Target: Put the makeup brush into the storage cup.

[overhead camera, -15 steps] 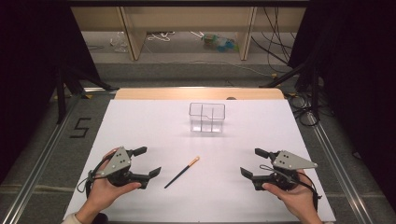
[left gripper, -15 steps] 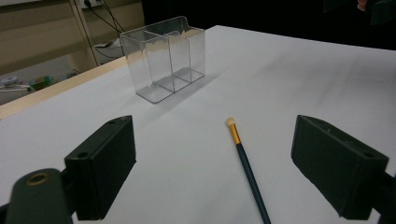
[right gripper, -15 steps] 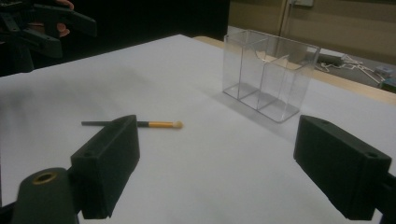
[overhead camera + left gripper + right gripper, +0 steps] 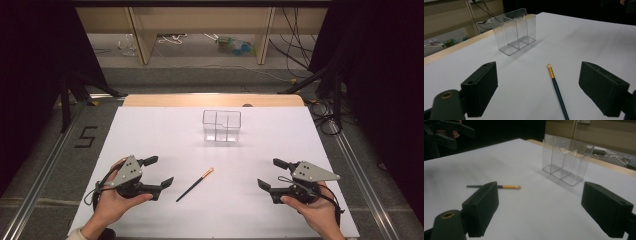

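The jaws of the left gripper (image 4: 161,171) are spread wide, with nothing between them but bare white table (image 4: 150,135). In the left gripper view the makeup brush (image 4: 556,88) is seen lying flat just ahead of the gap, nearer the right-hand jaw, with its pale tip and gold ferrule pointing away from the jaws and its dark handle running back towards them. It is touched by neither jaw. Beyond the brush tip, further ahead and slightly to the left of the gap, the clear organiser (image 4: 514,30) is seen standing upright; its compartments are separated by transparent walls.

The jaws of the right gripper (image 4: 272,173) are likewise held wide apart, and nothing is gripped. In the right gripper view the brush is seen lying beyond the left-hand jaw, which partly hides its handle, with its tip pointing across towards the gap. The organiser stands well ahead, between the two jaws as seen from that camera.

From the high view, the brush is seen lying on the table between the two grippers, closer to the left one, and the organiser is set further back near the middle of the table. Each gripper is held by a hand low over the near edge.
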A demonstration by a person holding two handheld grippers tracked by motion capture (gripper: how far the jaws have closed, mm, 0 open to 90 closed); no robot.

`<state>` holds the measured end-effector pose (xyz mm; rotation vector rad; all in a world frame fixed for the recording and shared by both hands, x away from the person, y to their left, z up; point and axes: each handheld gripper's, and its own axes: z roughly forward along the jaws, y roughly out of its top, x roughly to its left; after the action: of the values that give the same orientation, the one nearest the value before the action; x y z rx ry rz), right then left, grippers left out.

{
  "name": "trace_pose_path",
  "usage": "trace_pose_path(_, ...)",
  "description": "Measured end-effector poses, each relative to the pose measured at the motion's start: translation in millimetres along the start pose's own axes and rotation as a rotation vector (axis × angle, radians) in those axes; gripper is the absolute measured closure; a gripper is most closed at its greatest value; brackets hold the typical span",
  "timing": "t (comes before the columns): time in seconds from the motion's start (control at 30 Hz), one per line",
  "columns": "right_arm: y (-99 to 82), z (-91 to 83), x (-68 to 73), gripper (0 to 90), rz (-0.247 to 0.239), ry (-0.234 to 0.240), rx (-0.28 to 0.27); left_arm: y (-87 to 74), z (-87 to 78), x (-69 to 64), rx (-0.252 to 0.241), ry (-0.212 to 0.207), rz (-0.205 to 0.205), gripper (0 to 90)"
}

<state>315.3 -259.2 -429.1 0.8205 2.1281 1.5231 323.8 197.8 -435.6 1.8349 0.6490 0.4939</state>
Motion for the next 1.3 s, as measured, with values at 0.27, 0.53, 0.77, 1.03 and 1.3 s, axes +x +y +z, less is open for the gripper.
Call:
trace_pose_path(0.27,0.0,0.0,-1.4,15.8,0.013,0.011,0.000,10.7,10.3,-6.1,0.059,0.001,0.033,16.2)
trace_pose_path(0.53,0.2,-0.2,-2.5,15.8,-0.005,-0.010,-0.014,24.0,24.8,-10.6,0.096,-0.004,0.058,17.1)
trace_pose_path(0.77,-0.3,-0.2,-3.1,15.8,-0.004,-0.012,-0.002,28.9,37.1,-14.8,0.164,-0.039,0.091,19.9)
trace_pose_path(1.03,-0.4,-0.1,-3.3,15.8,-0.004,-0.011,0.008,32.4,48.6,-16.9,0.279,-0.039,0.126,24.1)
trace_pose_path(1.3,-1.3,0.7,-3.0,15.9,0.009,-0.012,0.012,36.0,64.9,-18.8,0.392,-0.037,0.137,25.7)
